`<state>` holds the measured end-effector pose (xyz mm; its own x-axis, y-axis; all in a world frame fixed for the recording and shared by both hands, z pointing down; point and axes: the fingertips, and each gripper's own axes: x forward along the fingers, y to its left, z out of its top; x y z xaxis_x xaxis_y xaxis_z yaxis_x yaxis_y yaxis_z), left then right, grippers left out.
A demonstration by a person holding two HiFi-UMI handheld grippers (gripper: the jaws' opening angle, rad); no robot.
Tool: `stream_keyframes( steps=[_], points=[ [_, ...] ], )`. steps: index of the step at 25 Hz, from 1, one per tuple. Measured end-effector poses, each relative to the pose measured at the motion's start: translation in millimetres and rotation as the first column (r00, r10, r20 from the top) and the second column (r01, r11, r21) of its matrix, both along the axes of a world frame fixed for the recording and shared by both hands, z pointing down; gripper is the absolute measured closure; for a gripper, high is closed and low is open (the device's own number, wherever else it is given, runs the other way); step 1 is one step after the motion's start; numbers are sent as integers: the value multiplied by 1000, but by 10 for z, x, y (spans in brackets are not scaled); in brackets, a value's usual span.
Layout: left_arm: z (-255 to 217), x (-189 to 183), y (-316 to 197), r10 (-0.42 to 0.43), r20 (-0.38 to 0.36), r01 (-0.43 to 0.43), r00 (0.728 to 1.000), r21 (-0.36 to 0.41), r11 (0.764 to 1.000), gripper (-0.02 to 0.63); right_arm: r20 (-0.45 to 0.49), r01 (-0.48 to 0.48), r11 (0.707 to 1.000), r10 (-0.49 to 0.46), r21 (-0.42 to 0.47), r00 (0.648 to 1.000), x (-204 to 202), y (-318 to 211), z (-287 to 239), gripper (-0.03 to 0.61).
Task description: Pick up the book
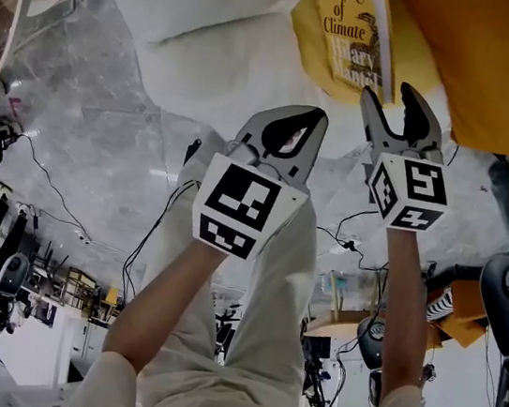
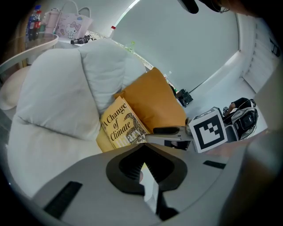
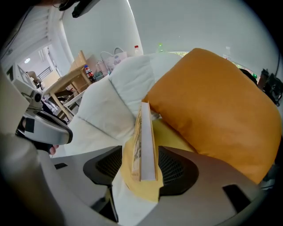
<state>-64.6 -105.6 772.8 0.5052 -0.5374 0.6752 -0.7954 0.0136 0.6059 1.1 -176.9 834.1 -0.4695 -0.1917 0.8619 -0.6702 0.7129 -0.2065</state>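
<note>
The book (image 1: pixel 349 30) has a yellow cover with the title "A Change of Climate". It leans on a yellow cushion (image 1: pixel 308 37), between a white cushion and an orange one. In the right gripper view the book (image 3: pixel 143 145) shows edge-on between my right gripper's (image 3: pixel 141 173) jaws, with a gap on each side, so the gripper is open. From the head view my right gripper (image 1: pixel 398 101) stands just below the book. My left gripper (image 1: pixel 312 121) hangs to its left, away from the book (image 2: pixel 119 126), and its tips meet (image 2: pixel 145 148).
A big orange cushion (image 3: pixel 212 106) lies right of the book and white cushions (image 2: pixel 57 92) left of it, all on a white sofa (image 2: pixel 40 154). The person's cream trousers (image 1: pixel 262 341) show between the arms. A desk with bottles (image 3: pixel 73 81) stands further off.
</note>
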Motion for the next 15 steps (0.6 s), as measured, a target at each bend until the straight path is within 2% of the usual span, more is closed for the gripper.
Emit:
stream_keyframes(
  steps=[6, 15],
  points=[
    [97, 33, 21, 15, -11, -16, 1000, -13, 1000, 607, -13, -16, 1000, 15, -27, 1000, 64, -20, 198, 318],
    [320, 67, 158, 46, -15, -46, 999, -40, 998, 607, 26, 13, 998, -11, -61, 1000, 2, 34, 498, 310]
  ],
)
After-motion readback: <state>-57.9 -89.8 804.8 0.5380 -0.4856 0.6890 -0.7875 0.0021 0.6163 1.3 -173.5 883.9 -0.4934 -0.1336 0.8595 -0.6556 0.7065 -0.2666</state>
